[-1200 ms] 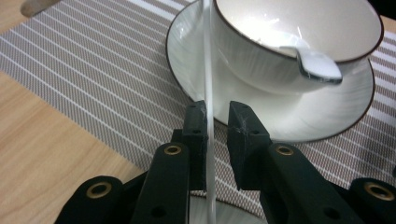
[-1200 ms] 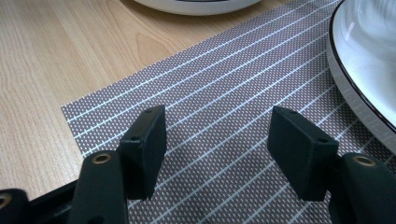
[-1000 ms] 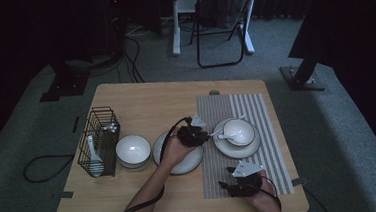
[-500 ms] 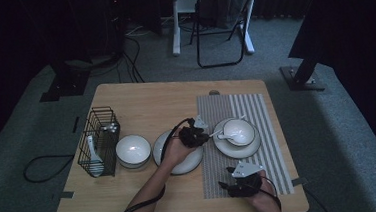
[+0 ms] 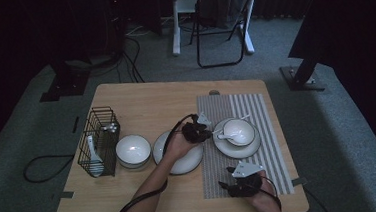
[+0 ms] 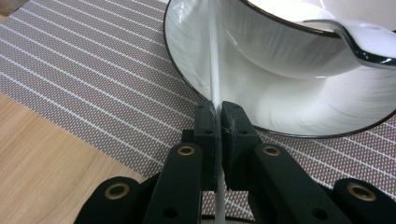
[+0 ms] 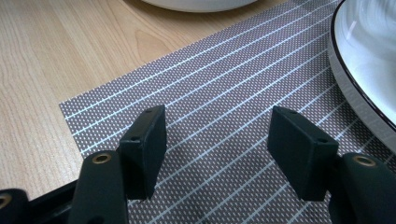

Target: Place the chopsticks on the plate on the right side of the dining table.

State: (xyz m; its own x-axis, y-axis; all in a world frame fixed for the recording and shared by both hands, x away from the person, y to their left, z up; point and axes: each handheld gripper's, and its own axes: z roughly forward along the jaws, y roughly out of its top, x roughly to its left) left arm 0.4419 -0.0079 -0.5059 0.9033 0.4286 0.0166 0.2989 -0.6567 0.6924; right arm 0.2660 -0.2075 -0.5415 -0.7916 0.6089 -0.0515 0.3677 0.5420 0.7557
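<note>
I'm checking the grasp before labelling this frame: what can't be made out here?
- Thin white handle in the left gripper: far end hidden behind the bowl, left gripper view.
- Wire basket contents: too small and dim, high view.
- Plate: cut off by the frame edge, right gripper view.

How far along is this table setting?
Done, it seems: a bowl with a spoon sits on a plate on the mat. In hand: the left claw is shut on a thin white stick beside that plate. Probably left: placing the stick. The right claw is open over the mat.
</note>
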